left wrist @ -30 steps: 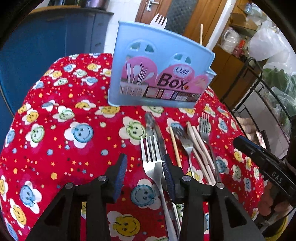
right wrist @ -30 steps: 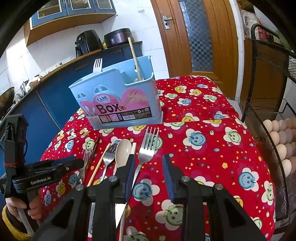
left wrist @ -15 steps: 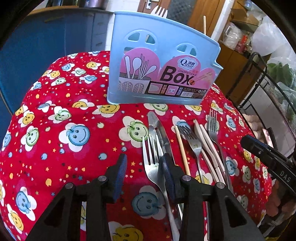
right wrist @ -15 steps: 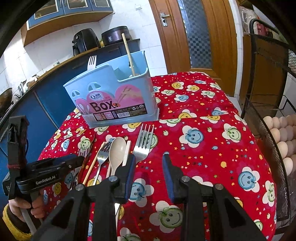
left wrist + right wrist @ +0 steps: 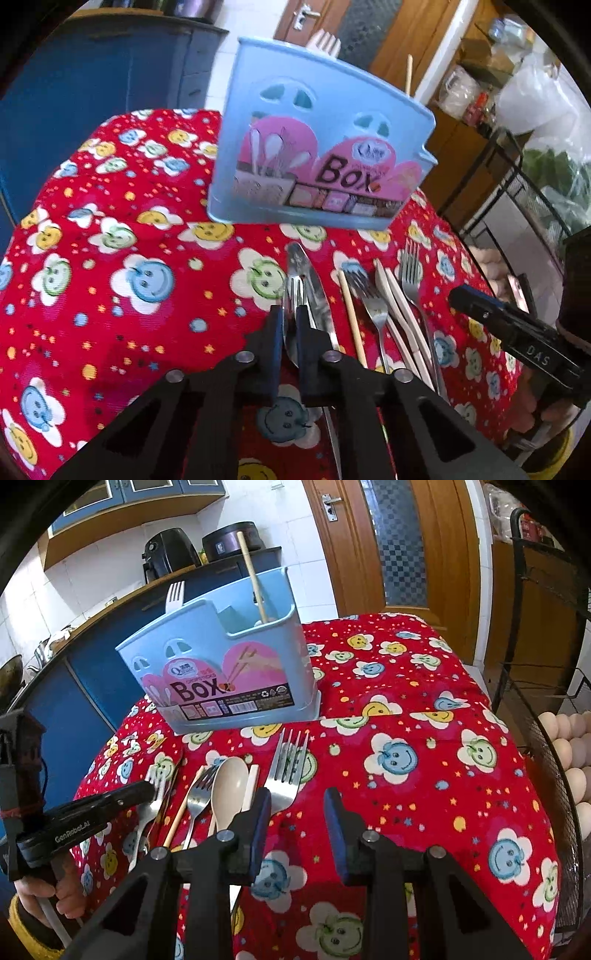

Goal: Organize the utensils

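The left gripper (image 5: 290, 314) is clamped on a steel fork (image 5: 293, 295), its pads closed on the neck just below the tines. The fork lies on the red tablecloth (image 5: 129, 295) with its long axis from 6 to 12 o'clock, tines toward the blue utensil box (image 5: 314, 162), which stands at 12 o'clock from this gripper. The box is nearer to the left hand, so I judge the coming move is to lift the fork and carry it forward into the box.

At 1 o'clock, touching the fork, lies one table knife (image 5: 310, 288). Further right I count one wooden chopstick (image 5: 352, 317), one more fork (image 5: 369, 299), one pale spoon (image 5: 229, 786), and one last fork (image 5: 412, 273). So three forks lie on the cloth.

The right gripper (image 5: 297, 805) has its jaws apart and holds nothing. In the box one white fork (image 5: 174, 595) and one chopstick (image 5: 253, 576) already stand
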Demonstrator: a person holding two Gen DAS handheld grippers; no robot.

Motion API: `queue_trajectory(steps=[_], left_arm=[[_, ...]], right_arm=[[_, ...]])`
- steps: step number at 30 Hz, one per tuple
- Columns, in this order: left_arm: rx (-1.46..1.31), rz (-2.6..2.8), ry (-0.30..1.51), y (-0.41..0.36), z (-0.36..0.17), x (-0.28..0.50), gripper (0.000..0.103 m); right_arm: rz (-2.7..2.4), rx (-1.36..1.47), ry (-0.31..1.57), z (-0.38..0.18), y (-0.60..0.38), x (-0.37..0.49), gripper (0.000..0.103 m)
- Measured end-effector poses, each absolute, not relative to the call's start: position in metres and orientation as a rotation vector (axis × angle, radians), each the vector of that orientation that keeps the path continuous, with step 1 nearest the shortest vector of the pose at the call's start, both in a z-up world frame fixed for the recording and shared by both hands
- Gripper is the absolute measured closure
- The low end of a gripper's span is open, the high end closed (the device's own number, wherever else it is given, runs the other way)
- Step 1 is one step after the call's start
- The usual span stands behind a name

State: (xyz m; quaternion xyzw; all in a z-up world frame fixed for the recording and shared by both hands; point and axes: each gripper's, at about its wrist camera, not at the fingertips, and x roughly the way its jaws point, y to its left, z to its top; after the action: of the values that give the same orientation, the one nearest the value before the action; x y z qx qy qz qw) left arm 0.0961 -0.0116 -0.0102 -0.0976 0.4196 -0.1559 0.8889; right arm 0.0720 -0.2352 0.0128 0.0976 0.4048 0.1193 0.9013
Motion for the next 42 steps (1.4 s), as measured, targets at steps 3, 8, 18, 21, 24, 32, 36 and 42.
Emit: queue_trajectory(steps=[3, 8, 18, 21, 24, 32, 36, 42], left_arm=[[-0.19, -0.285, 0.862, -0.007, -0.01, 0.097, 0.1], [-0.226, -0.275, 0.869, -0.001, -0.013, 0.099, 0.099], [-0.229, -0.265, 0.89, 0.002, -0.02, 0.103, 0.097], [-0.227, -0.265, 0.905, 0.002, -0.023, 0.107, 0.096], [-0.208, -0.271, 0.911, 0.0, -0.022, 0.108, 0.096], [-0.26, -0.31, 0.941, 0.003, -0.021, 0.111, 0.096], [-0.305, -0.348, 0.958, 0.004, -0.023, 0.113, 0.096], [-0.306, -0.372, 0.972, 0.0, -0.026, 0.117, 0.096]], right_arm=[[0.263, 0.229, 0.857, 0.011, -0.238, 0.082, 0.07], [0.291, 0.25, 0.903, 0.004, -0.237, 0.097, 0.07], [0.303, 0.228, 0.942, -0.008, -0.227, 0.117, 0.07], [0.316, 0.237, 0.94, -0.009, -0.228, 0.122, 0.07], [0.334, 0.257, 0.939, -0.009, -0.231, 0.125, 0.07], [0.354, 0.281, 0.936, -0.009, -0.235, 0.127, 0.074], [0.383, 0.312, 0.945, -0.009, -0.238, 0.131, 0.074], [0.417, 0.313, 0.952, -0.01, -0.237, 0.138, 0.076]])
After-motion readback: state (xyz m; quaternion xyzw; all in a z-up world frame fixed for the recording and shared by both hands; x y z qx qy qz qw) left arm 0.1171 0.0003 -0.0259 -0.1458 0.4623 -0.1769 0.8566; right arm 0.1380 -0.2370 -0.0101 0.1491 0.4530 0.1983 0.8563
